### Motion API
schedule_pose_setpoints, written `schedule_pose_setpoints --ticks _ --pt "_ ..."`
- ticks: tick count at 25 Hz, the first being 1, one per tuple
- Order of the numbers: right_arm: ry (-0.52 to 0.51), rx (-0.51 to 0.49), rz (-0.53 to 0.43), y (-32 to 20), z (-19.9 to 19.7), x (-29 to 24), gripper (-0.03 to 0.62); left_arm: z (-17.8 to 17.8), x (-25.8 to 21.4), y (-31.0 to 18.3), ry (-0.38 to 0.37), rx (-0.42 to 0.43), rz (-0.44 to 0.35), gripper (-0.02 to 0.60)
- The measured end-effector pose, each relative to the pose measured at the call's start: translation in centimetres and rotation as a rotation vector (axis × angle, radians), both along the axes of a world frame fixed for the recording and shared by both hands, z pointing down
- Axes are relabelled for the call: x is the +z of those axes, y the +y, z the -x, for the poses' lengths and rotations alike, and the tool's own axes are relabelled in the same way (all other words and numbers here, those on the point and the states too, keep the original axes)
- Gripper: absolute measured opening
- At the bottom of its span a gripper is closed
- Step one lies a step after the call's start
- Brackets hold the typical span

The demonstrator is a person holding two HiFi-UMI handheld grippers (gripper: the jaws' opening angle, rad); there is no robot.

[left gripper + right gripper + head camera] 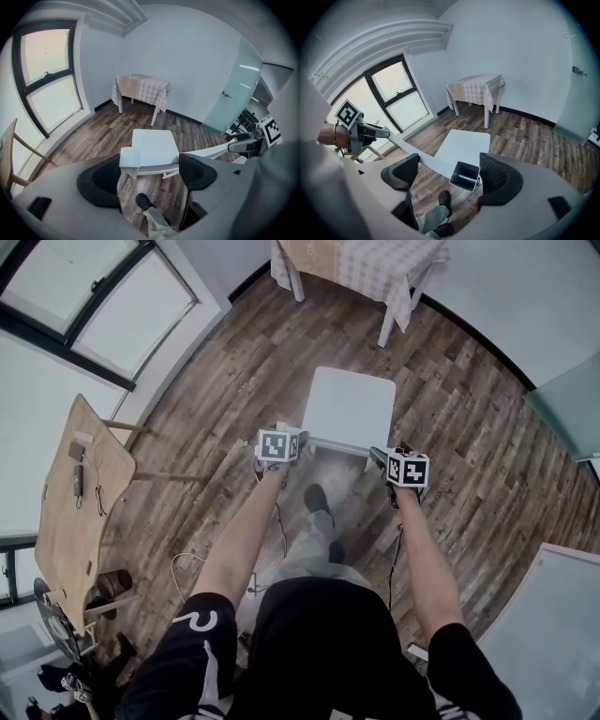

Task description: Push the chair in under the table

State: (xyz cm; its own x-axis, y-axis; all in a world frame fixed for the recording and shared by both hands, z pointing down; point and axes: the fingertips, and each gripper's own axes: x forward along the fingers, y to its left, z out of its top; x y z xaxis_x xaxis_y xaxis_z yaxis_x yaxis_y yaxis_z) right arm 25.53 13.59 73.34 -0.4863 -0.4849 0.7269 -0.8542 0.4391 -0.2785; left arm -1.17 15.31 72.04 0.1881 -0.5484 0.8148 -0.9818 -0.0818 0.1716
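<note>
Table (375, 266) cut off @ top, beyond chair (349, 409).

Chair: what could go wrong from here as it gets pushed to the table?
1. The left gripper and right gripper have their jaws apart around the back rail, unclamped, so the chair could twist off line.
2. The table stands well ahead; a drifting chair might strike its leg.
3. The person's shoe is close behind and could catch the chair.

Left forearm (239, 535) and right forearm (424, 545) extended forward, bare. Left hand-held gripper (151, 172): jaws wide apart. Right hand-held gripper (447, 174): jaws wide apart, level with the left hand-held gripper, well apart to its right.
</note>
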Motion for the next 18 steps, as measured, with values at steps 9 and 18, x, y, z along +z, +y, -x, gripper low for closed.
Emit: schedule_pose_setpoints --ticks 9,18 --pt "-0.002 0.006 0.027 -5.6 1.9 0.2 0.420 1.9 -0.1 -6.0 0.005 0.017 -0.009 0.389" --pt "0.025 0.026 0.029 -12.0 3.9 -0.4 0.420 4.1 0.0 -12.6 0.020 0.022 -0.019 0.388"
